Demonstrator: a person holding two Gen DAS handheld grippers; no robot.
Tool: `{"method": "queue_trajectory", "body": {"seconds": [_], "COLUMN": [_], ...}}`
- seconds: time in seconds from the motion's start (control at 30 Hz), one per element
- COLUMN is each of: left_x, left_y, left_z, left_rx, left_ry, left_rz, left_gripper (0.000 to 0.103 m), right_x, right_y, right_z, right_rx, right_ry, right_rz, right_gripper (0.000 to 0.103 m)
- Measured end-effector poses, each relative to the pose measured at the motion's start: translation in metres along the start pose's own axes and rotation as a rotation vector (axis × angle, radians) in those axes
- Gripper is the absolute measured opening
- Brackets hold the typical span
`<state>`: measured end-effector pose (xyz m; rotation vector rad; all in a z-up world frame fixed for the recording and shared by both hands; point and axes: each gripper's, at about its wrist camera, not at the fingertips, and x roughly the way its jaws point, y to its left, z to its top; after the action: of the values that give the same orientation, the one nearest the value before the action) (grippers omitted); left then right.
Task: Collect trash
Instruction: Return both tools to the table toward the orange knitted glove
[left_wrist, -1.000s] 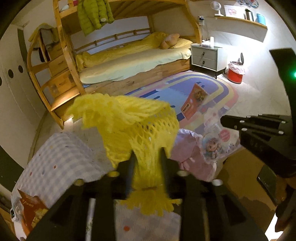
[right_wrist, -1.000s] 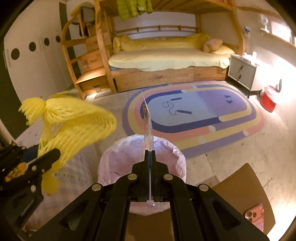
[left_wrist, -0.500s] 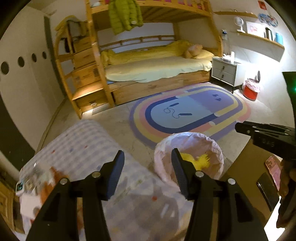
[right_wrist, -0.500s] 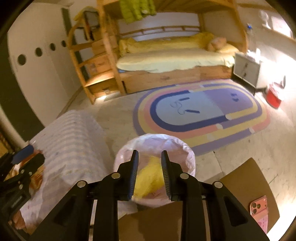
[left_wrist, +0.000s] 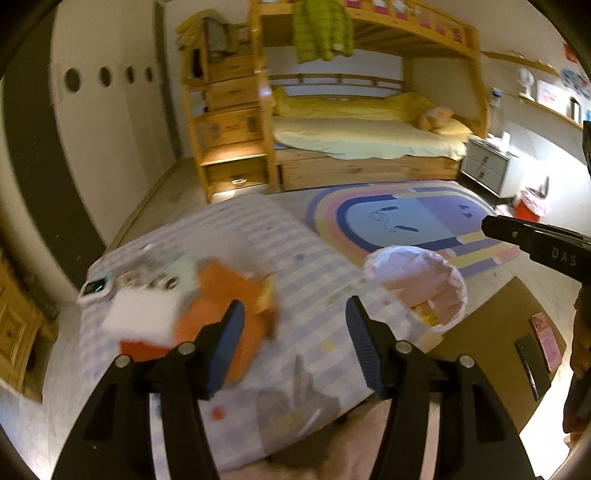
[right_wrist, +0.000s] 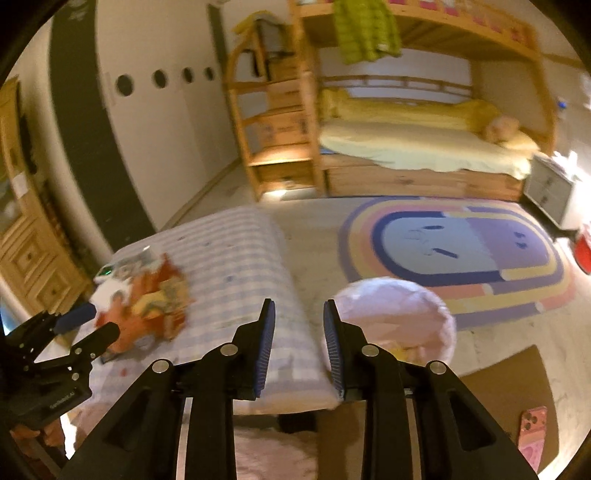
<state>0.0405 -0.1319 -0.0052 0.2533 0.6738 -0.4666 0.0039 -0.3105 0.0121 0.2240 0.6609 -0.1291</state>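
Left wrist view: a wooden bunk bed (left_wrist: 369, 140) is seen at twelve o'clock, with a rainbow-striped rug (left_wrist: 406, 225) spread before it. A checked, padded tabletop (left_wrist: 295, 280) fills the centre. At three o'clock of it, a bin lined with a pink bag (left_wrist: 421, 280) is stood on the floor, yellow trash glimpsed inside. On the tabletop at nine o'clock, a blurred heap of trash is found: an orange wrapper (left_wrist: 218, 295) with a white packet (left_wrist: 142, 317) beside it.

The left gripper (left_wrist: 293, 343) is held above the tabletop, its fingers apart and widening, nothing between them. In the right wrist view, the right gripper (right_wrist: 298, 347) is shown with fingers parted, empty, the bin at its two o'clock. A pink phone (right_wrist: 532, 428) is laid on brown cardboard (right_wrist: 513, 373) at four o'clock.
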Motion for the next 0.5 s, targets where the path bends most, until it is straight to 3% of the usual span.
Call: {"method": "queue_trajectory", "body": {"seconds": [0.37, 0.5], "left_x": [-0.029, -0.034], "left_y": [0.108, 0.132], "left_z": [-0.046, -0.053], "left_rx": [-0.217, -0.273], "left_ry": [0.04, 0.05], "left_rz": [0.249, 0.29], "left_gripper": [0.059, 0.059], "right_x": [0.019, 0.027], "right_y": [0.085, 0.116], "right_z": [-0.01, -0.014], "right_rx": [-0.166, -0.22], "right_ry": [0.067, 0.084], "right_rz": [0.166, 0.2], "right_gripper": [0.04, 0.042]}}
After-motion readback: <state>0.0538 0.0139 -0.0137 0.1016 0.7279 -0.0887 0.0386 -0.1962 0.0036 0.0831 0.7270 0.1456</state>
